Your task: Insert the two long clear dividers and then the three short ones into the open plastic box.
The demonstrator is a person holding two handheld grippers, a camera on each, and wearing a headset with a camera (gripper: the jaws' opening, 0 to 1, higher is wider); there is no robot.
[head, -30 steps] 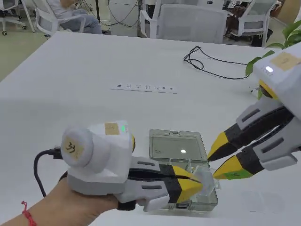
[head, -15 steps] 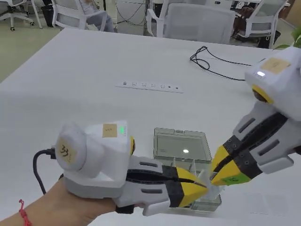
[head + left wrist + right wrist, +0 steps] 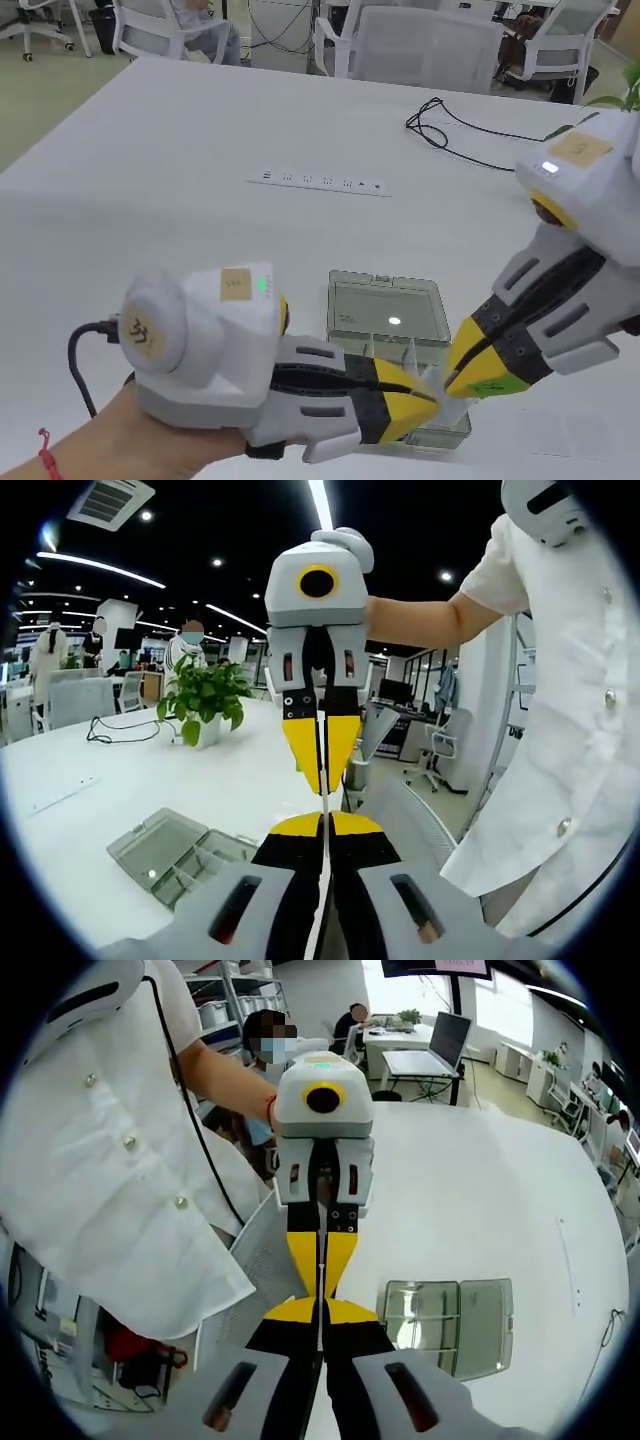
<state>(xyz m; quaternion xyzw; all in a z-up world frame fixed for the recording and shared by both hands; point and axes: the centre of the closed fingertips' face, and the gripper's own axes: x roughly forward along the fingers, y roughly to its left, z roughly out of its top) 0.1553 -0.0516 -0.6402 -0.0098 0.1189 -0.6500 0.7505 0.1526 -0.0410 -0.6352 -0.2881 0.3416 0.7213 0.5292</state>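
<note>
Where left gripper (image 3: 428, 400) and right gripper (image 3: 453, 384) meet, both pairs of jaws clamp one divider (image 3: 450, 403). Below sits the box (image 3: 385, 312)

Two grippers (image 3: 428, 400) (image 3: 462, 378), one open box (image 3: 385, 310), one power strip (image 3: 315, 182)
</note>
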